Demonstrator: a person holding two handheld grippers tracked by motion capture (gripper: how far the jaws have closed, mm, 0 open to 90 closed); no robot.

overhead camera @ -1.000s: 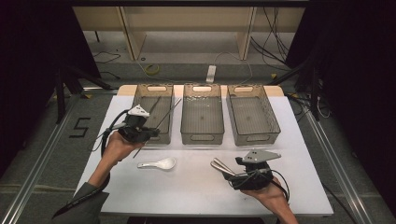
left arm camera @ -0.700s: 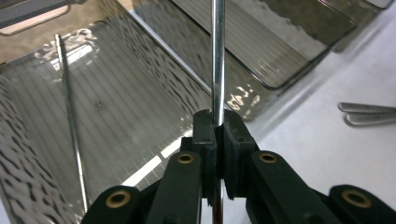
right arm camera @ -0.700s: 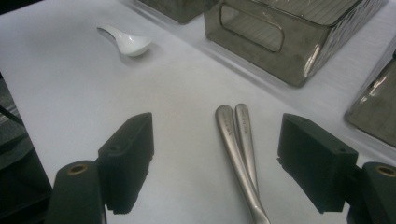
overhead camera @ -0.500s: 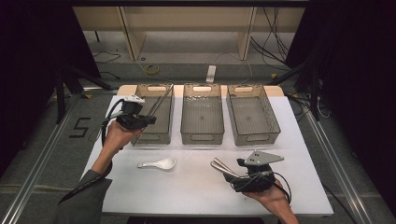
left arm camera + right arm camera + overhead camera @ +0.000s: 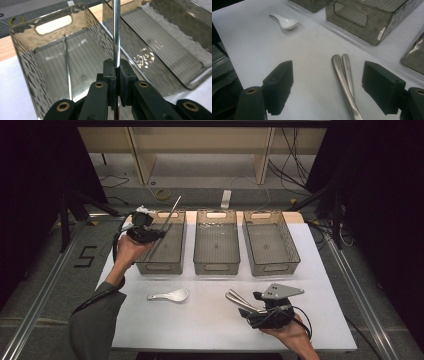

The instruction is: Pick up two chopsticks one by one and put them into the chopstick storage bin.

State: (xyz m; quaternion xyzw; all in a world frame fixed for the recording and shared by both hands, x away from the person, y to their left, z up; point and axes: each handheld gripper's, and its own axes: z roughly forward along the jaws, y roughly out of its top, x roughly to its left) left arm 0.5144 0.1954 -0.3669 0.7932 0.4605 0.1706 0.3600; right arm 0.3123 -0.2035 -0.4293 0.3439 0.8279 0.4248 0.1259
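The thin shiny metal rod [image 5: 170, 214], in the high view, rises tilted above the left smoky plastic bin [image 5: 162, 242], clamped by the left gripper [image 5: 159, 234]. Left gripper view: both pads pinch it tightly. Right gripper view: the right gripper [image 5: 327, 86] spreads wide around two steel handles [image 5: 344, 72] on the white table [image 5: 249, 37]

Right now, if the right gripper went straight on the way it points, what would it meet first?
The two metal handles lying between the open jaws of the right gripper; beyond them bare table, though depth is hard to judge.
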